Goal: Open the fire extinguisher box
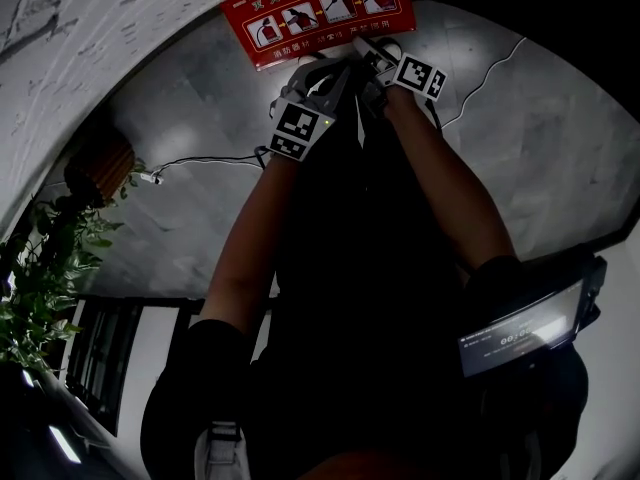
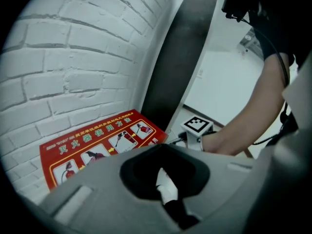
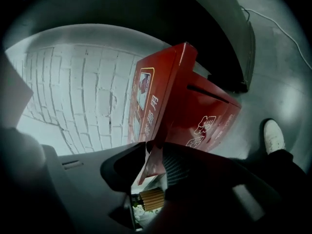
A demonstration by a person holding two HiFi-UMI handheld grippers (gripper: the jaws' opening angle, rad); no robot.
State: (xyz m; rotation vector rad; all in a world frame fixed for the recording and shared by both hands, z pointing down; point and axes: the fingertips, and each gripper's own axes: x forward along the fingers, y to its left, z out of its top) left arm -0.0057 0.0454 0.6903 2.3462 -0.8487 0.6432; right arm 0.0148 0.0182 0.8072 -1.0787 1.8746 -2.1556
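The red fire extinguisher box (image 3: 207, 113) stands on the grey floor (image 1: 560, 138) against the white brick wall (image 2: 73, 72); its lid (image 3: 158, 89), printed with picture instructions, is angled away from the box's front; the right gripper (image 3: 156, 160) is clamped on the lid's thin edge; the left gripper (image 2: 165, 186), just beside it, has its jaws together on nothing.
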